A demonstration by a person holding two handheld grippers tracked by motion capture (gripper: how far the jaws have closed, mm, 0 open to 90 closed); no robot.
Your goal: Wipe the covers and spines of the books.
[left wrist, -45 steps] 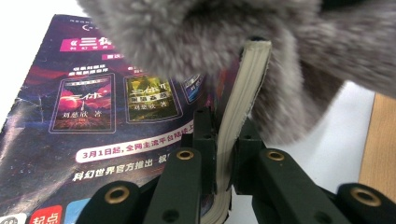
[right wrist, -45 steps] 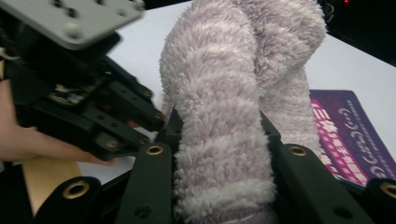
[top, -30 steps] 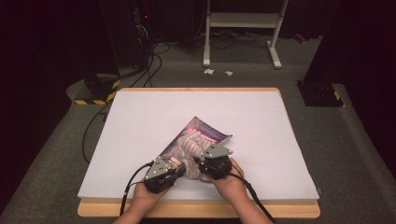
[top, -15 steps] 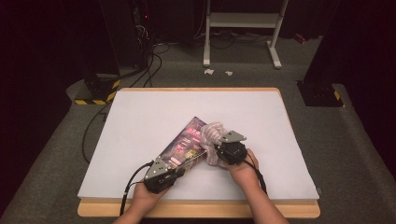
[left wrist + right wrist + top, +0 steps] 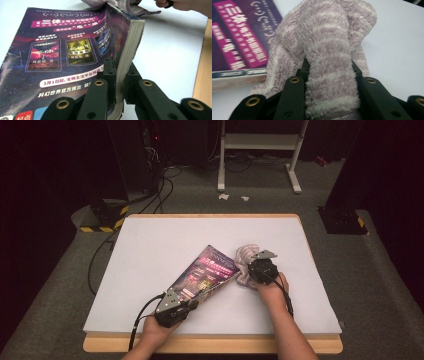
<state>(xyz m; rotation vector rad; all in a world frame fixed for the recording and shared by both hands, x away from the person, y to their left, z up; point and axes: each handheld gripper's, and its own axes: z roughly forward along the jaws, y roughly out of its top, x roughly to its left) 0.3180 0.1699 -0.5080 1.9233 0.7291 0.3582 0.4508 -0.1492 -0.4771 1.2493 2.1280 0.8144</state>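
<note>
My left gripper (image 5: pixel 192 301) sits low near the table's (image 5: pixel 150 250) front edge, jaws pinching the magazine's (image 5: pixel 205 274) page block and lifting that edge. The purple cover reads 三体, 科幻世界. My right gripper (image 5: pixel 254 265) clamps a fold of the fluffy, pale striped towel (image 5: pixel 243 255) just beside the magazine
</note>
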